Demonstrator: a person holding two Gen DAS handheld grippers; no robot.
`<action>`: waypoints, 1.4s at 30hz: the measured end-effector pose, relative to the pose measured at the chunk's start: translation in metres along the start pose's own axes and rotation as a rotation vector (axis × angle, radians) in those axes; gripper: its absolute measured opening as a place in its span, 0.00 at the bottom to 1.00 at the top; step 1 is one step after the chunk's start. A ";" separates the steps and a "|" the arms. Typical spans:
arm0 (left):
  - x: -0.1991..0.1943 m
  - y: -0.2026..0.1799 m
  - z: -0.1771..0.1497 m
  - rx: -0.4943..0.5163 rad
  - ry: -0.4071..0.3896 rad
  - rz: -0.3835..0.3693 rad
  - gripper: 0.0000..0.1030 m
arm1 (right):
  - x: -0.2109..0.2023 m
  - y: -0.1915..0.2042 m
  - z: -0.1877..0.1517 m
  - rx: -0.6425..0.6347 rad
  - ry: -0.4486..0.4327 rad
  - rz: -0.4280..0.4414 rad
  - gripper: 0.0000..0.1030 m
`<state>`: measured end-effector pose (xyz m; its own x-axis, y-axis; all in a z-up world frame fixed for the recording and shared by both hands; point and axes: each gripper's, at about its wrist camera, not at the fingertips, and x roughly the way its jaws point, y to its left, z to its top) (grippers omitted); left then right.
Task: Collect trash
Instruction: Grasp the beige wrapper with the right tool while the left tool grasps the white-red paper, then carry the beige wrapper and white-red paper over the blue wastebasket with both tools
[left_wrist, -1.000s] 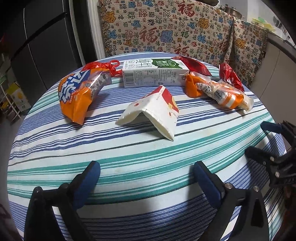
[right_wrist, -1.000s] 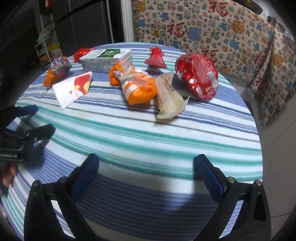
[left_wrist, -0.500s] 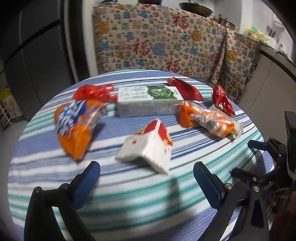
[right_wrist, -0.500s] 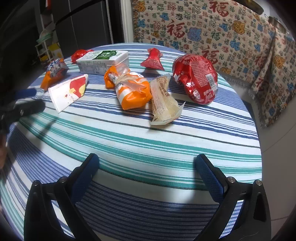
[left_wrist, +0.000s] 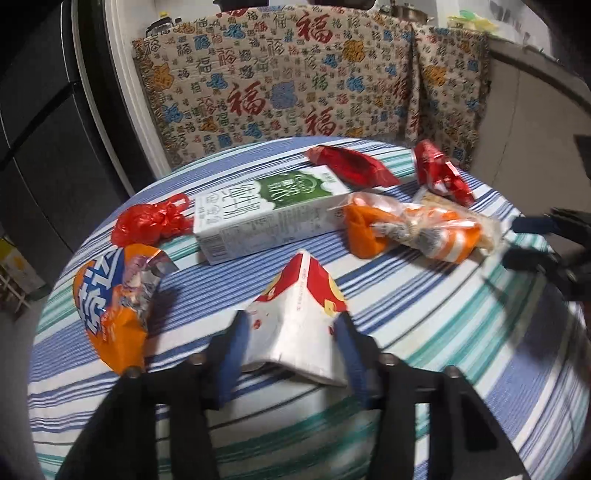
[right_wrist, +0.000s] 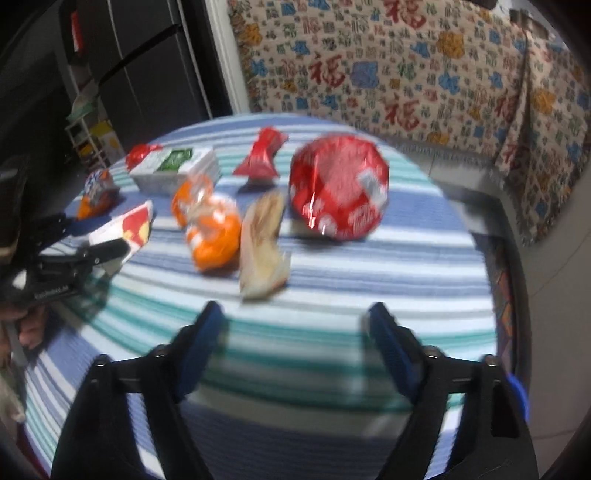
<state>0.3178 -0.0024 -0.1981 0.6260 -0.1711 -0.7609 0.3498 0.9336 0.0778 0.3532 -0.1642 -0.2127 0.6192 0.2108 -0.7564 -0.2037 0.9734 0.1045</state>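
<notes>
Gripping the folded white-and-red carton (left_wrist: 295, 325) near the table's (left_wrist: 424, 332) front edge, your left gripper (left_wrist: 291, 332) pinches it while your right gripper (right_wrist: 295, 332) hangs open.

Home: fridge (left_wrist: 40, 122), cloth-covered table (left_wrist: 461, 332).

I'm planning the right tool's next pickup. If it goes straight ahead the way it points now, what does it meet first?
Probably the crumpled clear wrapper, which lies nearest, just ahead of the open right tool. The red round package sits behind it. Depth is hard to judge through the blur.
</notes>
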 end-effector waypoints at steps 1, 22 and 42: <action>-0.002 0.001 -0.001 -0.012 -0.003 -0.005 0.37 | 0.000 0.002 0.002 -0.008 -0.010 0.006 0.69; -0.072 -0.038 -0.069 -0.101 0.035 0.027 0.44 | -0.040 0.050 -0.062 -0.085 0.107 0.084 0.24; -0.058 -0.030 -0.064 -0.075 0.082 -0.042 0.41 | -0.021 0.073 -0.036 -0.219 0.148 0.067 0.11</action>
<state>0.2262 -0.0006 -0.1979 0.5515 -0.1874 -0.8128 0.3200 0.9474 -0.0014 0.2983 -0.1012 -0.2123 0.4843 0.2434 -0.8404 -0.4101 0.9116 0.0276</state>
